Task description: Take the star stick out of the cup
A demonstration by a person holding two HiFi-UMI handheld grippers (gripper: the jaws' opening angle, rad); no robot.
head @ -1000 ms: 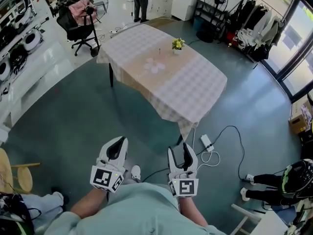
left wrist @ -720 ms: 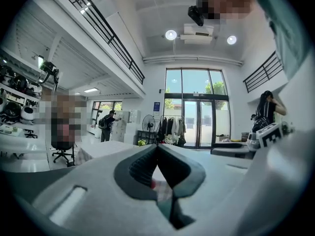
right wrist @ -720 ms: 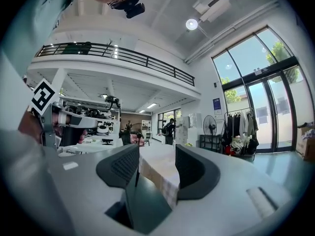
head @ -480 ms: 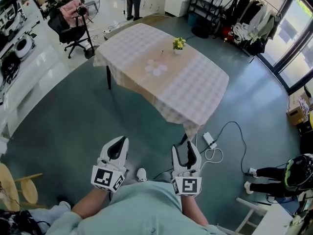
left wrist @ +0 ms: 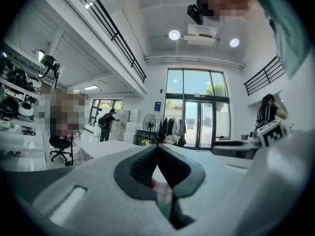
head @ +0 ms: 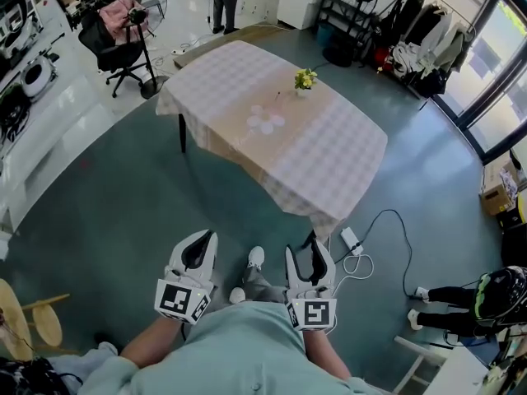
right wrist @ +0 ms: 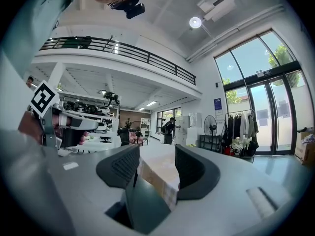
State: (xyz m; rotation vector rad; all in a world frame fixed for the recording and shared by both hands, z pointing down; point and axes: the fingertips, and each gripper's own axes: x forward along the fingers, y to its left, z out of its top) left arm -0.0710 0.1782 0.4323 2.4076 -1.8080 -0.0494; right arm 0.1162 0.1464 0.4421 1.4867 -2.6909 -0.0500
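The table [head: 329, 151] with a checked cloth stands some way ahead of me. On it a thin dark stick [head: 278, 97] rises upright beside a small potted plant [head: 305, 78]; its cup and star are too small to make out. Several pale round pieces [head: 265, 121] lie close by. Both grippers hang low near my body, far from the table. My left gripper [head: 198, 243] [left wrist: 157, 146] is shut with nothing in it. My right gripper [head: 313, 245] [right wrist: 156, 152] is open and empty, with the table edge [right wrist: 157, 176] showing between its jaws.
A power strip [head: 349, 239] and a looping cable [head: 394, 220] lie on the floor off the table's near corner. An office chair [head: 115, 35] stands at the far left, a wooden stool [head: 37, 323] at my lower left. A person [head: 482, 295] sits at the lower right.
I have stepped slightly toward the table; a shoe now shows between the grippers. Both grippers keep the same pose and jaw state.
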